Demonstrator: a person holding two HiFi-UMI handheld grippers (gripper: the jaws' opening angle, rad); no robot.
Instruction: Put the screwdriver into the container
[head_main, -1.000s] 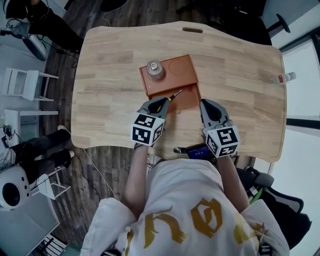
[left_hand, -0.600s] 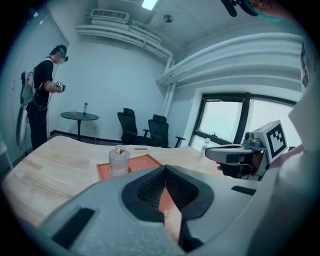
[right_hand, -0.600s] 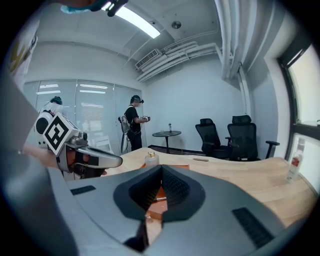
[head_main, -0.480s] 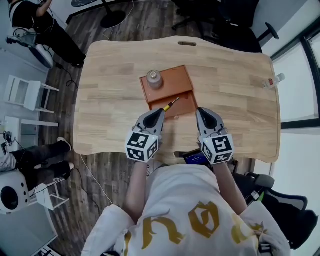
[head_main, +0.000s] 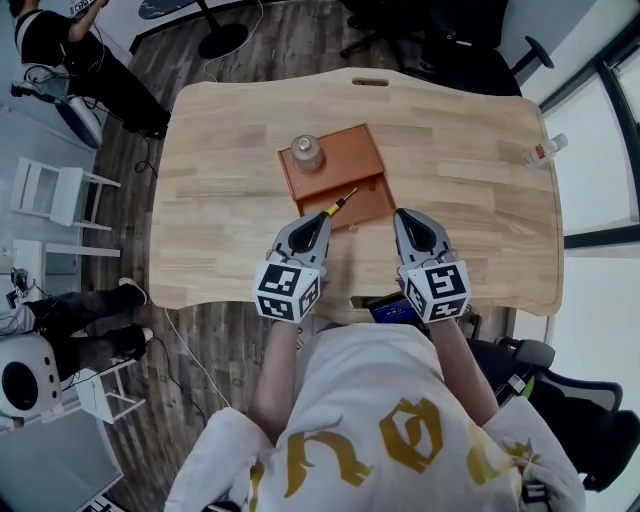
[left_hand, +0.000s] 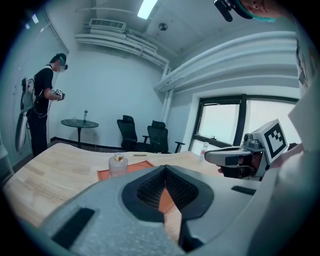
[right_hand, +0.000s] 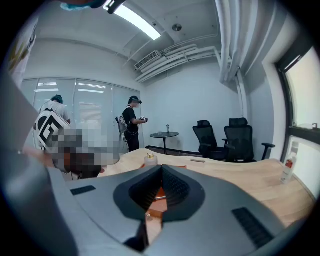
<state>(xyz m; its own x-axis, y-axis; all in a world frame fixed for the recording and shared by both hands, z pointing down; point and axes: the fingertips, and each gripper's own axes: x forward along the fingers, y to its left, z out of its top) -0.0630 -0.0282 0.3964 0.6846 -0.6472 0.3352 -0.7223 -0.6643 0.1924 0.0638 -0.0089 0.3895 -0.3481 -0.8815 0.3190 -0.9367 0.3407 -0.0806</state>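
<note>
A yellow-and-black-handled screwdriver (head_main: 341, 202) lies in the 6 o'clock compartment of the rust-orange rectangular container (head_main: 350, 150). Its metal shaft points to 2 o'clock. A rounded glass bottle (head_main: 306, 152) stands at the container's 11 o'clock corner on the pale woodgrain table (head_main: 470, 180). The left gripper (head_main: 319, 217) and right gripper (head_main: 406, 215) both have their ribbed jaws pressed together on nothing. Since a second ago both have drawn back toward 6 o'clock, while the screwdriver has stayed put.
</note>
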